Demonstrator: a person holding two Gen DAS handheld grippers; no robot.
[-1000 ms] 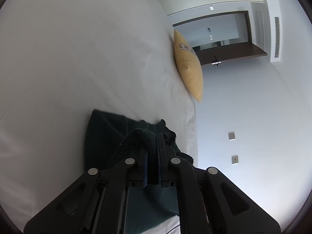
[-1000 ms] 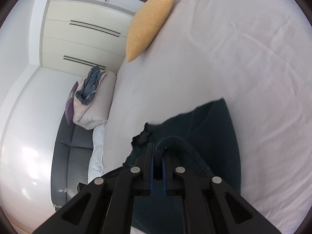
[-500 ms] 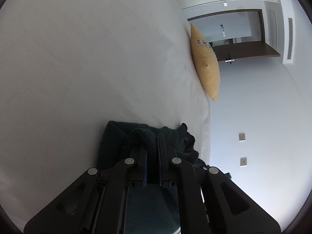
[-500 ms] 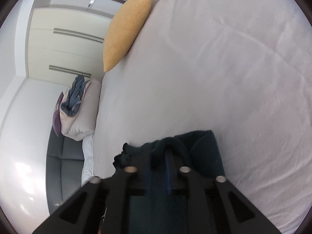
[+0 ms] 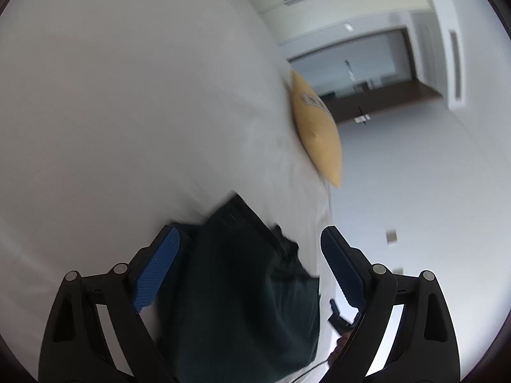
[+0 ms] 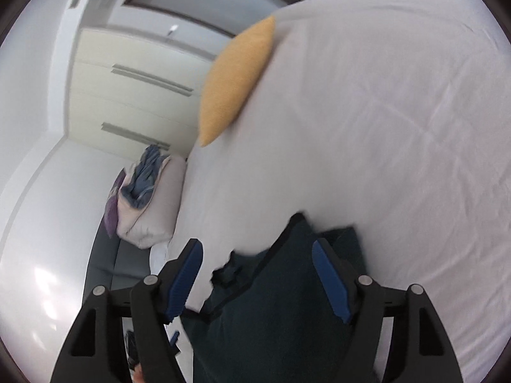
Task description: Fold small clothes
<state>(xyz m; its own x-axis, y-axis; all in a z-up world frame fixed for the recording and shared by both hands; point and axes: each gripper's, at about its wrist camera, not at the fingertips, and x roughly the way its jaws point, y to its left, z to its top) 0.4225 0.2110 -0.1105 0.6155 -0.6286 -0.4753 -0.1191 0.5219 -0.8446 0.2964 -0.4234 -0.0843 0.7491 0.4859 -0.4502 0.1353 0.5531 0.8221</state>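
Note:
A dark green garment (image 5: 242, 274) lies on the white bed (image 5: 127, 111), folded over near the bed's edge. It also shows in the right wrist view (image 6: 287, 303). My left gripper (image 5: 252, 242) is open, its blue pads spread wide above the cloth, holding nothing. My right gripper (image 6: 258, 252) is open too, its blue pads either side of the garment's upper edge, not gripping it. Both views are blurred by motion.
A yellow cushion (image 5: 316, 134) lies on the bed beyond the garment, also in the right wrist view (image 6: 233, 79). A pile of bedding (image 6: 147, 198) sits on a grey sofa (image 6: 105, 265) beside the bed. White wardrobes and a dark doorway stand behind.
Both grippers were shut on folds of the garment. Now both have opened and let the cloth drop onto the bed, and they have drawn back from it.

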